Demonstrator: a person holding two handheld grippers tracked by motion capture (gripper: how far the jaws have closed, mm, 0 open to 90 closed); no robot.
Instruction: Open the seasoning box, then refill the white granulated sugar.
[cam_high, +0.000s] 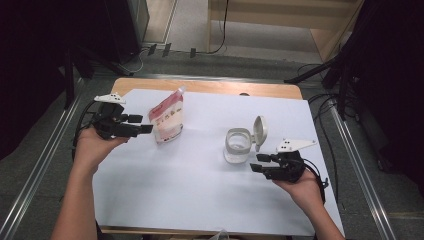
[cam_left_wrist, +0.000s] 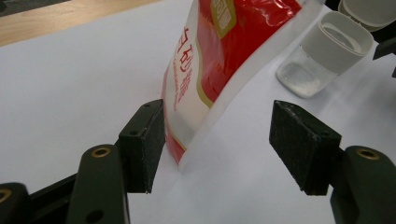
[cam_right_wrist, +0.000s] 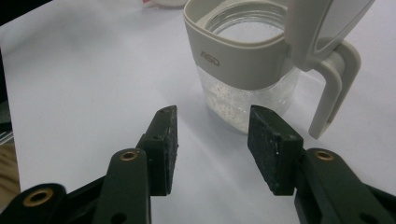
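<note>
Left gripper: jaws apart, pouch edge between the pads, unclamped.
Pouch: upright, nearest the left-hand pad.
Right gripper: jaws apart, empty.
Jar: lid open, just beyond its fingertips.

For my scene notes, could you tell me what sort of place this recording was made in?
Probably a lab or studio recording bay, not a kitchen: a wooden table under a white sheet, black curtains, floor rails and loose cables.
</note>
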